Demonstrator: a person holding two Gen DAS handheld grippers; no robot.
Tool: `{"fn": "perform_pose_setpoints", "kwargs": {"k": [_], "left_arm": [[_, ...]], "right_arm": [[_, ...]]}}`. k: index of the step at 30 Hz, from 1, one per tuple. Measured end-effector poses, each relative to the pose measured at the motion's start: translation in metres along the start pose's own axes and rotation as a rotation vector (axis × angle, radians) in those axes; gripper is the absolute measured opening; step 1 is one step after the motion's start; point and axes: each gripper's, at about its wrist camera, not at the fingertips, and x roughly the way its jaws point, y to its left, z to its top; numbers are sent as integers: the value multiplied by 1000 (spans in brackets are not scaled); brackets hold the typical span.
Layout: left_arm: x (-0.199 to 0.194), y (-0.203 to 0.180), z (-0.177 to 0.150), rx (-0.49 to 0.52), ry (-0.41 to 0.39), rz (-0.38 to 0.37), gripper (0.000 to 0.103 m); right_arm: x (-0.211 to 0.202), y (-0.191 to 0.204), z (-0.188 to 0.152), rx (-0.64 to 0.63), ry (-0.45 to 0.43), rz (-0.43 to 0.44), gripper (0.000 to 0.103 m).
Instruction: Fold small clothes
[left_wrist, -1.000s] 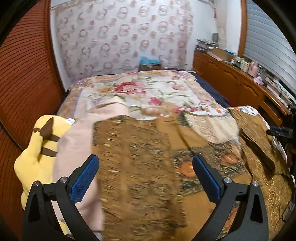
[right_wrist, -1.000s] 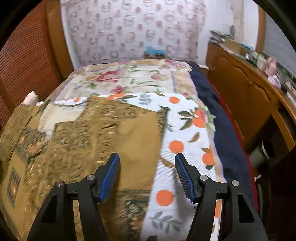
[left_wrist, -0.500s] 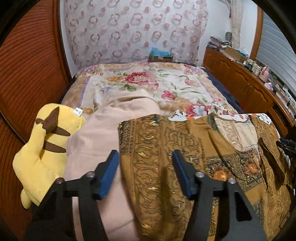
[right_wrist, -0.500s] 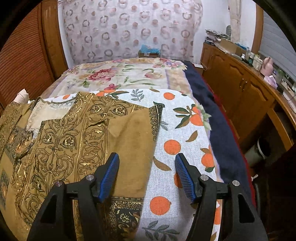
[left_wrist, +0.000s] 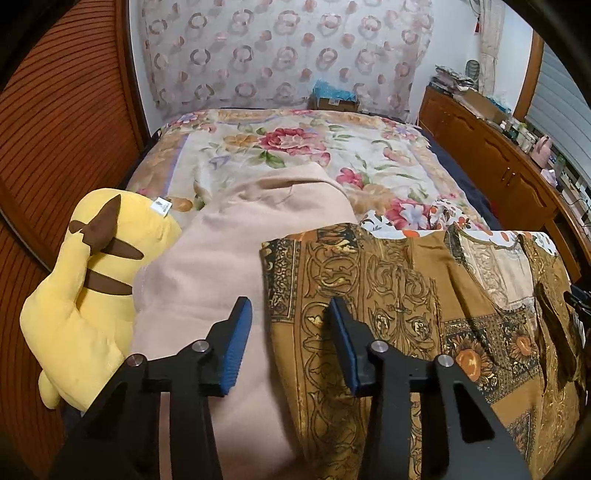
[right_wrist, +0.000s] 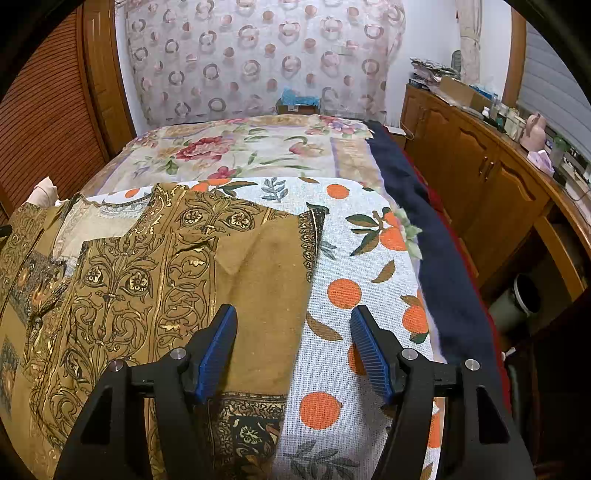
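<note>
A brown and gold patterned garment (left_wrist: 399, 295) lies spread flat across the bed; it also shows in the right wrist view (right_wrist: 147, 280). My left gripper (left_wrist: 290, 343) is open and empty, hovering over the garment's left edge where it meets a beige blanket (left_wrist: 221, 258). My right gripper (right_wrist: 293, 349) is open and empty, straddling the garment's right edge above an orange-print cloth (right_wrist: 362, 266).
A yellow plush toy (left_wrist: 85, 280) lies left of the beige blanket. A floral bedspread (left_wrist: 295, 155) covers the far bed. A wooden panel wall (left_wrist: 55, 129) runs along the left. A wooden cabinet (right_wrist: 480, 177) with clutter stands right, past a dark blue sheet (right_wrist: 424, 221).
My left gripper has narrowed from wide open and shifted left to the garment's left edge. My right gripper has stayed over the right edge, and the view has steadied.
</note>
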Motion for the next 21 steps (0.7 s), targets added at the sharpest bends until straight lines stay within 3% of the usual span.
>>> {"fn": "perform_pose_setpoints", "kwargs": {"k": [5, 13, 14, 15, 18, 20, 21], "left_arm": [[3, -2, -1, 13, 10, -4, 37], [7, 0, -1, 34, 39, -12, 35], [6, -1, -1, 42, 35, -18, 19], [5, -2, -1, 48, 27, -24, 9], [-8, -9, -2, 70, -18, -35, 3], [-17, -12, -4, 61, -34, -60, 3], [-21, -13, -5, 64, -45, -54, 3]], "right_arm": [[0, 0, 0, 0, 0, -1, 66], [8, -6, 16, -4, 25, 25, 66], [11, -7, 19, 0, 28, 37, 66], [15, -9, 23, 8, 29, 48, 65], [21, -11, 32, 21, 28, 67, 50], [24, -11, 37, 34, 30, 92, 22], [25, -9, 39, 29, 33, 98, 17]]}}
